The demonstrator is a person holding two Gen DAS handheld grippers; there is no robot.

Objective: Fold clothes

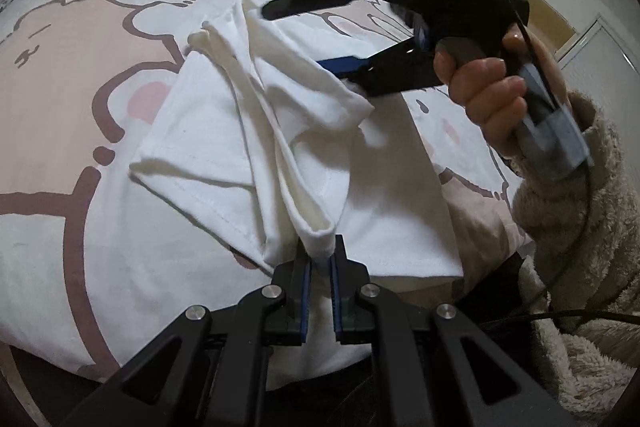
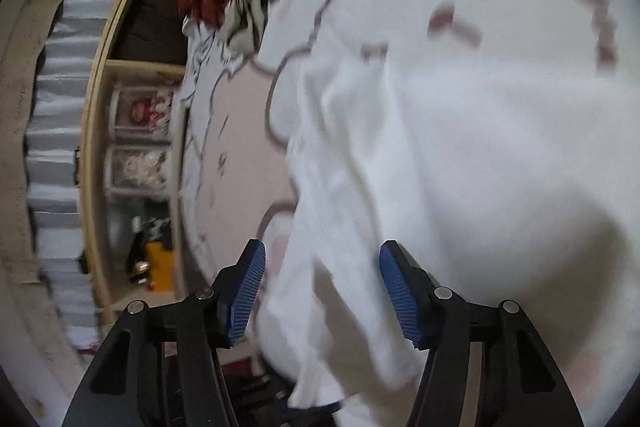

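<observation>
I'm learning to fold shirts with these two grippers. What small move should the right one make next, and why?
Probably shut the right gripper on the white shirt. Its jaws stand open with cloth between them, while the left gripper already pinches a folded corner, so both need a hold before the fold is carried across the bed.

White shirt (image 1: pixel 224 131) lies rumpled and partly folded, one corner lifted.

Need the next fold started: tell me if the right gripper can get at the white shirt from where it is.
Probably yes: the right gripper is open with the white shirt lying between its fingers, nothing blocking.
</observation>
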